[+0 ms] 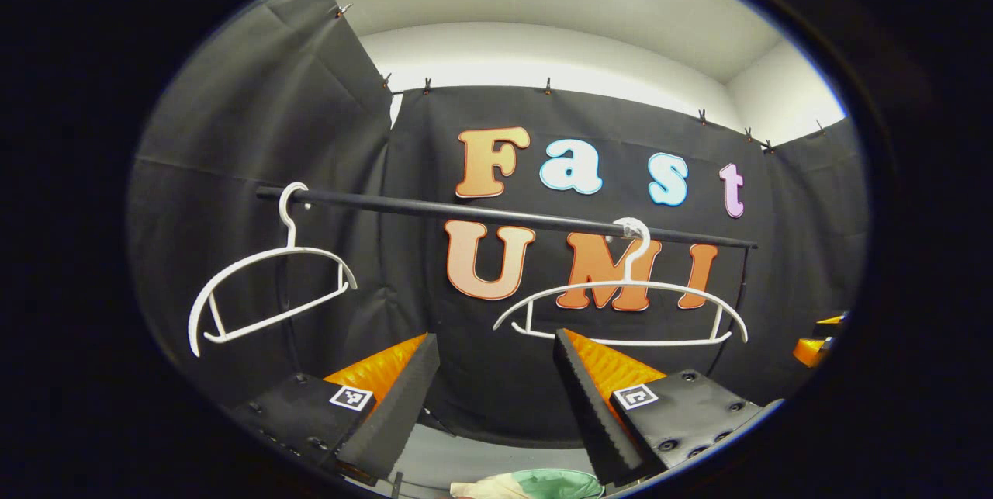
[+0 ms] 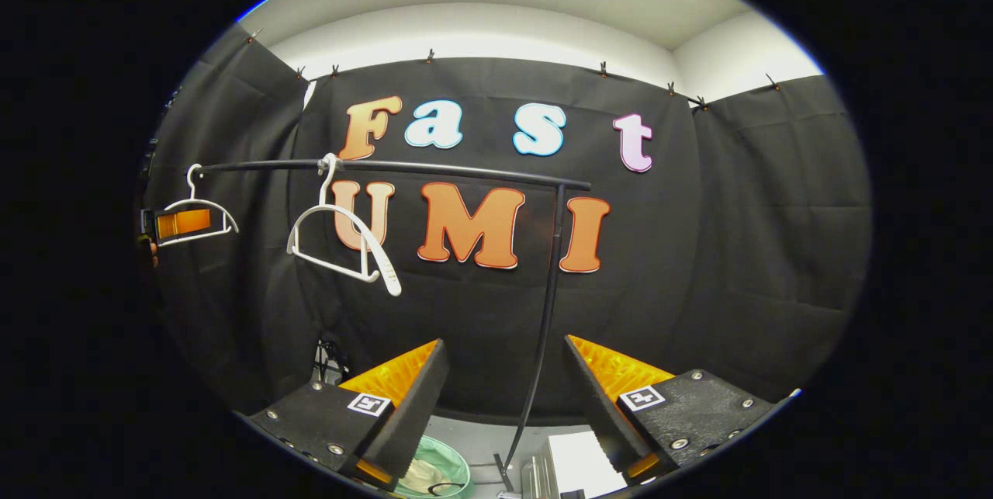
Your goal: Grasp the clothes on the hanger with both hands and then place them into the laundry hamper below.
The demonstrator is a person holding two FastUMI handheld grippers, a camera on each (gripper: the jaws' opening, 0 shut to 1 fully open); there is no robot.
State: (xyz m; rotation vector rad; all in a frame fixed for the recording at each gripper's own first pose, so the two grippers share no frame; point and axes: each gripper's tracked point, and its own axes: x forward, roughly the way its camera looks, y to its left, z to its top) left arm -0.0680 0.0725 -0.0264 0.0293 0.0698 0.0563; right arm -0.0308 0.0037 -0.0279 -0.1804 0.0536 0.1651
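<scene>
Two bare white hangers (image 1: 288, 249) (image 1: 628, 284) hang on the black rail (image 1: 465, 210). In the left gripper view my left gripper (image 1: 495, 337) stands open below the rail, with nothing between its fingers. Under it, at the bottom edge, a pale garment (image 1: 485, 488) lies in the green laundry hamper (image 1: 562, 478). In the right gripper view my right gripper (image 2: 506, 342) is also open and holds nothing. The hamper (image 2: 458, 464) with the pale garment (image 2: 423, 476) inside sits low to its left. The left gripper (image 2: 182, 223) shows far left beside a hanger (image 2: 198, 204).
The rack's black upright post (image 2: 547, 289) runs down from the rail's end, just ahead of my right gripper. A white box-like thing (image 2: 578, 460) sits on the floor near its foot. A nearer hanger (image 2: 388, 280) hangs turned sideways. The right gripper (image 1: 822, 340) peeks in at the edge.
</scene>
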